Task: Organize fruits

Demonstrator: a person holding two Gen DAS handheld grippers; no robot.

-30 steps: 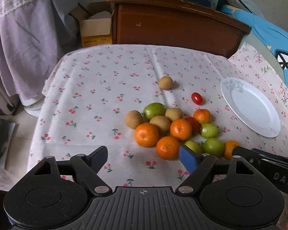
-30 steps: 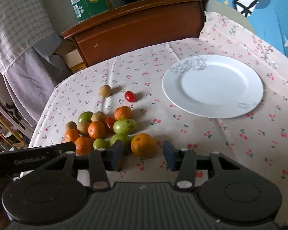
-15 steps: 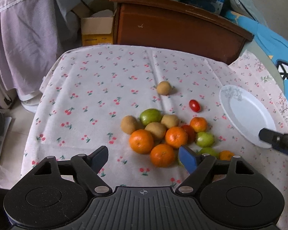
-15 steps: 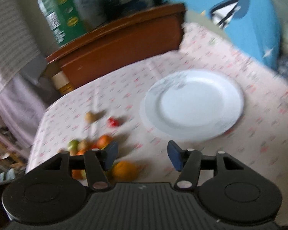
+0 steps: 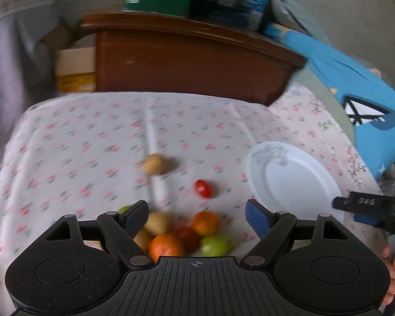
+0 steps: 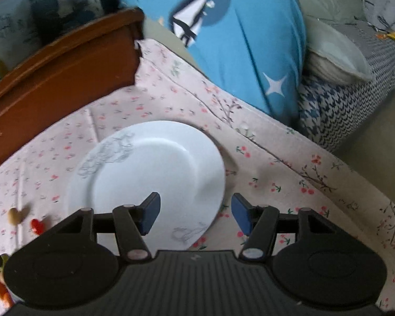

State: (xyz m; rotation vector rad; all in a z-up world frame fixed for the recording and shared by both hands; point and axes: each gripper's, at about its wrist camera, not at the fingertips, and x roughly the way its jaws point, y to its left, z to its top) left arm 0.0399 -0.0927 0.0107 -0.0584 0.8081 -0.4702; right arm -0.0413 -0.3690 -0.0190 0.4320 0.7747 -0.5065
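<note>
Fruits (image 5: 187,234) are heaped on the table (image 5: 73,144), just left of an empty plate (image 6: 155,168); a small tomato (image 5: 203,188) lies apart. Being round, smooth and easily bruised, each should be gripped lightly across its widest part. The left tool (image 5: 197,217) is held spread above the heap, empty. The right tool (image 6: 195,214), over the plate, has just been opening; nothing is between its jaws.

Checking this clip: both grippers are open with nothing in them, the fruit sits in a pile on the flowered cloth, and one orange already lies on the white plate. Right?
Not quite. The white plate holds no fruit, as the right wrist view shows. The rest stands: the left gripper and right gripper are open and hold nothing, and the fruit pile sits on the flowered cloth.
</note>
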